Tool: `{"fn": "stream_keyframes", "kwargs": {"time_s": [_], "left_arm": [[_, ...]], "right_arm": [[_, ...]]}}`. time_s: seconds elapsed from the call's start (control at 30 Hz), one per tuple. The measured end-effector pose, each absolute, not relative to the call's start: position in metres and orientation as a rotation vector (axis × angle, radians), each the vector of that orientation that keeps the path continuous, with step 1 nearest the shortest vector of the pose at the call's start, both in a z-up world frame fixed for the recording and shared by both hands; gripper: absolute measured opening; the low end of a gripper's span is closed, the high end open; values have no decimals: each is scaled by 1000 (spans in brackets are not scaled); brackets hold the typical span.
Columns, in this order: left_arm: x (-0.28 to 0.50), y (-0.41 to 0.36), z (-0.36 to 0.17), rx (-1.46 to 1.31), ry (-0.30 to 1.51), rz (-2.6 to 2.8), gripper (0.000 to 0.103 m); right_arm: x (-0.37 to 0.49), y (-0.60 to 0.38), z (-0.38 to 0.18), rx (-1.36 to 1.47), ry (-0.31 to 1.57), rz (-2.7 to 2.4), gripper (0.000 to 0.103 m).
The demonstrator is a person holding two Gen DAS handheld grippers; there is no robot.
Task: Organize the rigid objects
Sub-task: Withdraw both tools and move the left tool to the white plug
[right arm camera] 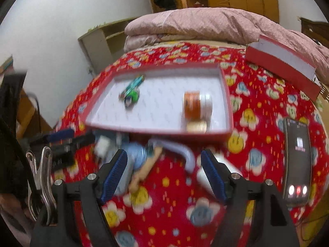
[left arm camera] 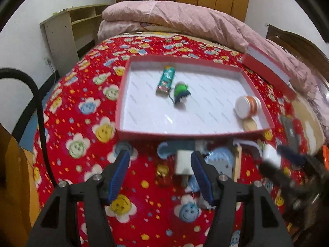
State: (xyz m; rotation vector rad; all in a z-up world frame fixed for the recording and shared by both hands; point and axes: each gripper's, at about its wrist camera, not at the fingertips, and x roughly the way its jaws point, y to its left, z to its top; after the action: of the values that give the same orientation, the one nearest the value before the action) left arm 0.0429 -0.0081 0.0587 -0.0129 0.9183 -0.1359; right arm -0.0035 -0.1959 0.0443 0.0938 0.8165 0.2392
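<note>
Sorting partly done: some items boxed, a cluster left on the bed

The shallow red cardboard box with a white lining [left arm camera: 123, 94] already holds a teal rectangular lighter [left arm camera: 166, 79], a small green figure charm [left arm camera: 181, 93] just beside it, and an orange-banded white round jar [left arm camera: 247, 107] lying on its side near the box's right wall. Left on the red cartoon-print bedspread [left arm camera: 86, 123], just in front of the box, are a white plug adapter [left arm camera: 183, 162], a pale blue round object [right arm camera: 134, 155], a wooden stick [right arm camera: 144, 170] and a white capsule-shaped case [right arm camera: 207, 177]. The left gripper [left arm camera: 160, 175] and the right gripper [right arm camera: 164, 174] both hang over this cluster with fingers wide and empty; judging by that, several pieces remain to be boxed
</note>
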Motion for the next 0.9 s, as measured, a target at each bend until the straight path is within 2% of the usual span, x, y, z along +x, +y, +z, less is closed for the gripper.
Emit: {"fn": "stream_keyframes", "kwargs": {"time_s": [0.17,0.23,0.3,0.5,0.9], "left_arm": [[38,-17,53,12,911,-124,65],[35,-23,54,28,897,-131,60],[33,-29,55,44,889,-140,48],[35,-46,47,89,905,-181,35],[32,-45,44,90,898,-164,32]], "right_arm": [[-28,-186,16,-24,841,232,76],[-35,-184,7,-34,846,247,76],[-40,-184,1,-35,849,257,76],[-45,-182,-8,-49,837,259,76],[-49,-181,-10,-55,817,265,80]]}}
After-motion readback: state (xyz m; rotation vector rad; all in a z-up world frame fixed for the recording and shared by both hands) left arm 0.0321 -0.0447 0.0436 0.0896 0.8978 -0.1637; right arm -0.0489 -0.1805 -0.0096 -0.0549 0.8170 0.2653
